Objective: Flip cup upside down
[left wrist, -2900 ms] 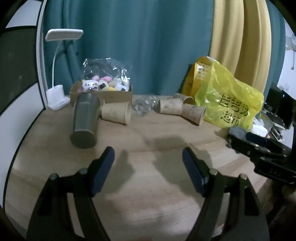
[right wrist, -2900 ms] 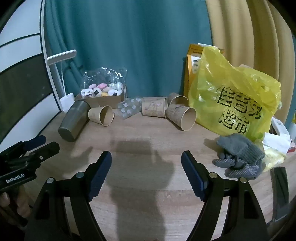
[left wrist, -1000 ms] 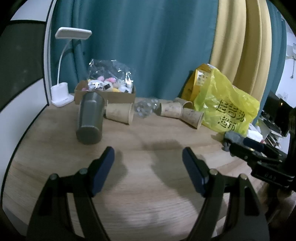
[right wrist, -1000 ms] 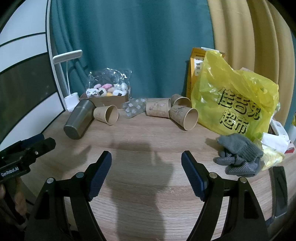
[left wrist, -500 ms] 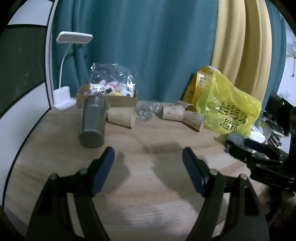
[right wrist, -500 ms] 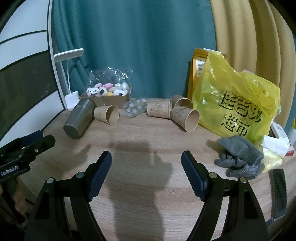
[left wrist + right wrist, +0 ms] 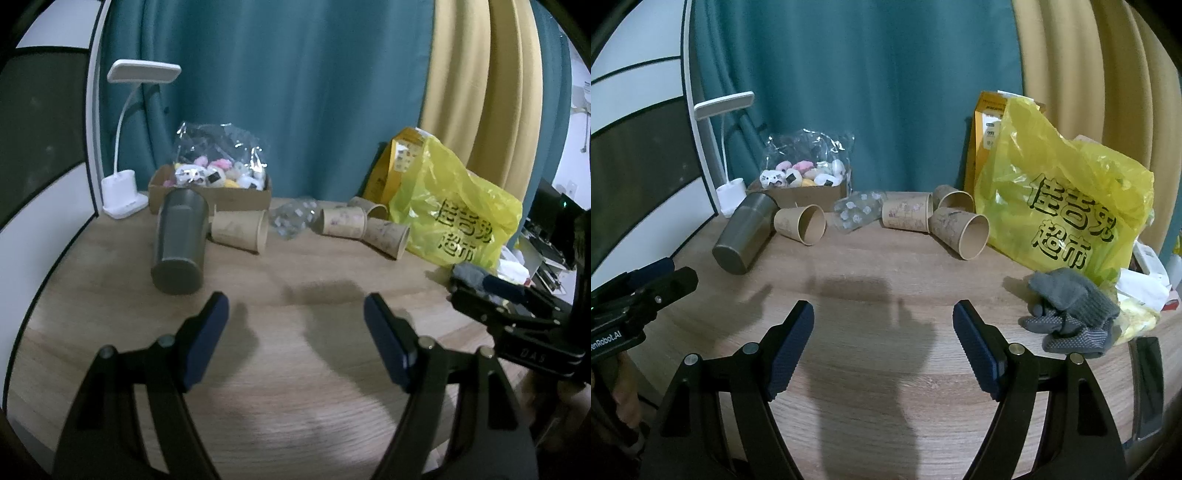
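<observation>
Both grippers (image 7: 295, 314) (image 7: 882, 321) unchanged — fingers (image 7: 790, 347) wide, holding nothing.

The wood-grain desk (image 7: 886, 273) carried a row of clutter along its far edge, against the curtains. At the left stood a white lamp (image 7: 123, 195) on its base, with a cardboard box (image 7: 218, 197) of small plush toys beside it. A grey metal tumbler (image 7: 744, 234) lay on its side in front of the box, its closed base toward the cameras, and a paper cup (image 7: 800, 224) lay just beside it. A crumpled clear wrapper (image 7: 857, 214) sat between that cup and three more tipped paper cups (image 7: 960, 230). To the right rested a yellow plastic bag (image 7: 1063, 210), and near it grey knit gloves (image 7: 1067, 314).
</observation>
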Demonstrator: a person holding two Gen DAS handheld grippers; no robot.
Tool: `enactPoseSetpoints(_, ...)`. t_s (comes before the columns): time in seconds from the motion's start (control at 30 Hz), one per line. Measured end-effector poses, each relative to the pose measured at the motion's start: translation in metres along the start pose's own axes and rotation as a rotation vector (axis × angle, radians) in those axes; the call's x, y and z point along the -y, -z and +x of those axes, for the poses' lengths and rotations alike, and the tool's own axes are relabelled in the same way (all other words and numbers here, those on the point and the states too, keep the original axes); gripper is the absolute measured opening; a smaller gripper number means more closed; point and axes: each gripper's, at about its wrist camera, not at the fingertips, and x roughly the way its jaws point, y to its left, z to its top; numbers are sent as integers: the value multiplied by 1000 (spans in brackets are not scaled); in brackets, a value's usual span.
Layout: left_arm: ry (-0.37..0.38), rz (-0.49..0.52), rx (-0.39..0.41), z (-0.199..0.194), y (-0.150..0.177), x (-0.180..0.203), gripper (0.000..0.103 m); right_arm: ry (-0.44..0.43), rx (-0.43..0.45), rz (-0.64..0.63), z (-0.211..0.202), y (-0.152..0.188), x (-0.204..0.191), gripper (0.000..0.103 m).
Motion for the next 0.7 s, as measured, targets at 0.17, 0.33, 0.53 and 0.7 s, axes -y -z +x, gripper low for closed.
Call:
enactPoseSetpoints(0.17, 6, 5, -11, 5, -1, 0, 77, 0, -6, 4, 4, 1, 2, 81)
enactPoseSetpoints(0.33, 16, 29, -40, 19, -7, 0, 77, 0, -16, 8, 11, 1, 6, 81)
enactPoseSetpoints(0.53, 18, 104, -86, 61, -42, -5, 77, 6, -49, 27, 31, 0, 19, 81)
enactPoseSetpoints(0.7, 33, 148, -146, 114, -72, -8, 77, 14, -86, 58, 54, -1, 34, 81)
